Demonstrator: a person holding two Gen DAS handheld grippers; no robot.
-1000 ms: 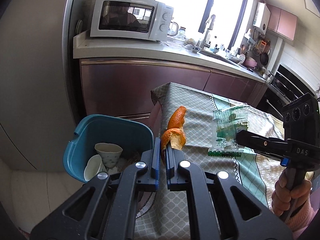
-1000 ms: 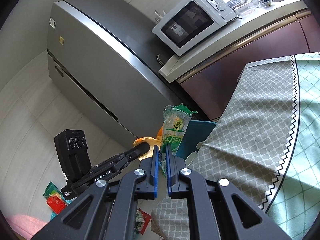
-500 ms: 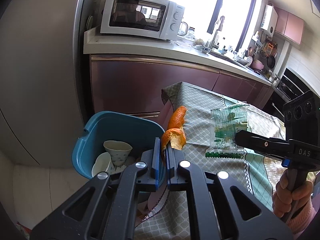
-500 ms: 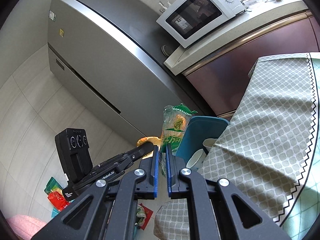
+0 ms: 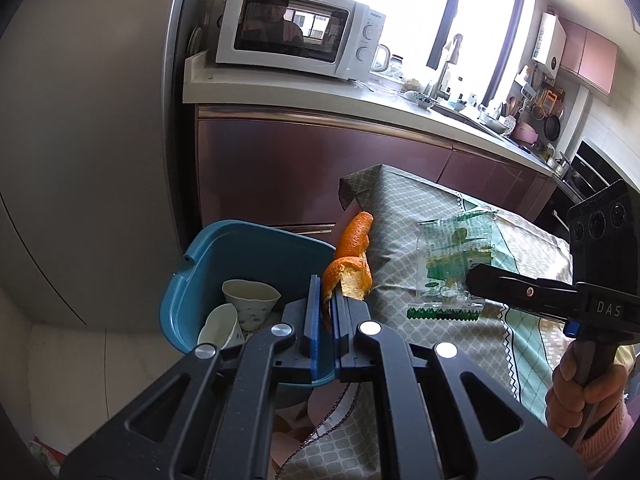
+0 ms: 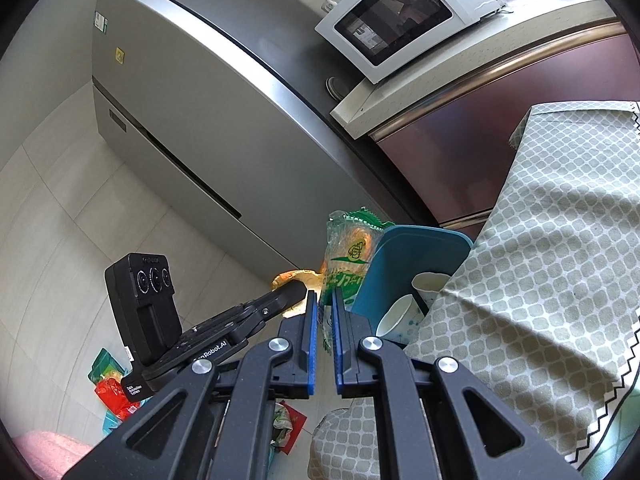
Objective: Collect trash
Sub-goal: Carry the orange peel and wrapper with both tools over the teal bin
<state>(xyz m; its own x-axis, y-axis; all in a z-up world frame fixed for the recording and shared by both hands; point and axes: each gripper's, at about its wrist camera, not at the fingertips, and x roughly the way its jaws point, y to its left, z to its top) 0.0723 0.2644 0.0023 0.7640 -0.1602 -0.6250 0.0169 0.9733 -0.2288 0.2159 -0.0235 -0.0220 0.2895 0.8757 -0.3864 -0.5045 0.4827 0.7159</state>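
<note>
Left gripper (image 5: 326,304) clamps orange peel (image 5: 352,264), right gripper (image 6: 323,312) clamps the wrapper (image 6: 346,256); blue bin (image 5: 244,248) with paper cups (image 5: 250,300) now sits nearer, tablecloth (image 6: 540,280) right.

Curled orange peel (image 5: 352,268) and a clear green-printed wrapper (image 5: 454,264) held above a blue bin (image 5: 208,264) holding paper cups (image 5: 250,300)

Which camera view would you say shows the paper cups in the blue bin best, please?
The left wrist view: it looks down into the blue bin, showing both paper cups whole. The right wrist view shows them partly hidden by the tablecloth.
</note>
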